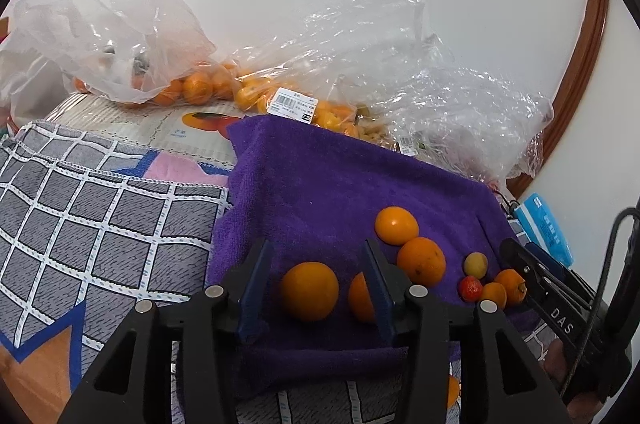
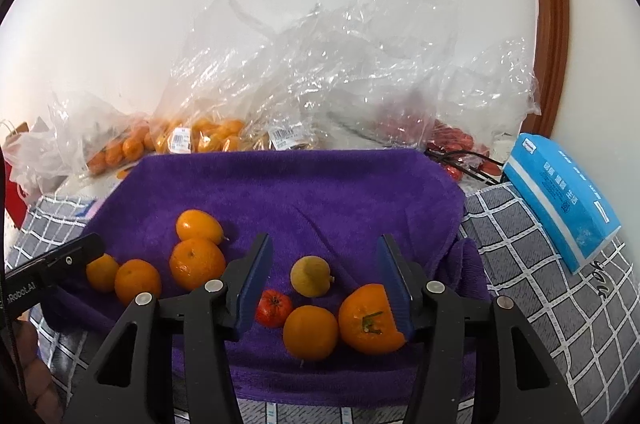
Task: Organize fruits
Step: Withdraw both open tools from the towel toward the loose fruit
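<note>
Sitting loose on purple towel (image 1: pixel 320 183), round oranges (image 1: pixel 309 291) roll easily; should be gripped mid-belly. L claw (image 1: pixel 316 288) & R claw (image 2: pixel 326 284) part-open, nothing held.

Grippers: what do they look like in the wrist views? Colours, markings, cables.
Both are alike: black angular plastic frames with silver round bolt heads, and flat blue ribbed pads on the fingers. The left gripper carries white "Robot.AI" lettering, seen from the right wrist view. The right gripper shows white "DAS" lettering and a black cable looping behind it in the left wrist view.
</note>
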### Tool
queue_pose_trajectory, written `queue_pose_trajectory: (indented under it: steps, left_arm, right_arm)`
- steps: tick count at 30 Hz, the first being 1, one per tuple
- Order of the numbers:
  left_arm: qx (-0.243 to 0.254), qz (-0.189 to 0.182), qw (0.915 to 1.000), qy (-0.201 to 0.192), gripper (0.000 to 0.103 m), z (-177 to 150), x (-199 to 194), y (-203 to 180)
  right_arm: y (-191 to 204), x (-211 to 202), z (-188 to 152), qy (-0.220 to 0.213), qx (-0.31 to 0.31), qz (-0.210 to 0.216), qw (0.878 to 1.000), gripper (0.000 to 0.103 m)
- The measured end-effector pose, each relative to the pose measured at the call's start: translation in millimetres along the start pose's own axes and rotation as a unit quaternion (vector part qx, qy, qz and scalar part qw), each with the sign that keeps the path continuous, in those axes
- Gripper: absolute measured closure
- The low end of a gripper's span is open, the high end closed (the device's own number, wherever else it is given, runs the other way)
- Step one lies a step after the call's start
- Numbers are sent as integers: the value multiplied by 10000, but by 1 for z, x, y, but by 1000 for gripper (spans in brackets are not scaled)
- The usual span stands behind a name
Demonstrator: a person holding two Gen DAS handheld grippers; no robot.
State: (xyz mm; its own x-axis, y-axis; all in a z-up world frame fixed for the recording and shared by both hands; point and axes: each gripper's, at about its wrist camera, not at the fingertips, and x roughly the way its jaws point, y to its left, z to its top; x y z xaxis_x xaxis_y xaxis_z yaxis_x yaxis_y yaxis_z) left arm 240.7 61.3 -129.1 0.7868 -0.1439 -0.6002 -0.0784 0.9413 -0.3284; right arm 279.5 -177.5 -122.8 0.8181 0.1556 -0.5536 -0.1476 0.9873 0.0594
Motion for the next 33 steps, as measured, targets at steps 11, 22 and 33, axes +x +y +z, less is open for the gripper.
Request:
queue_pose_trajectory:
  steps: [11, 22, 33]
  left_arm:
    - [-43, -37, 9999, -113, 52, -1, -10, -1]
    - [175, -351, 9988, -308, 51, 2, -44, -23]
    - [262, -38, 9996, -40, 48, 0, -86, -5]
  right_arm:
    - [7, -19, 7, -199, -50, -82, 9998, 49]
    - [2, -66, -11, 277, 572, 49, 9980, 49]
    - [20, -84, -31, 477, 422, 95, 9979, 49]
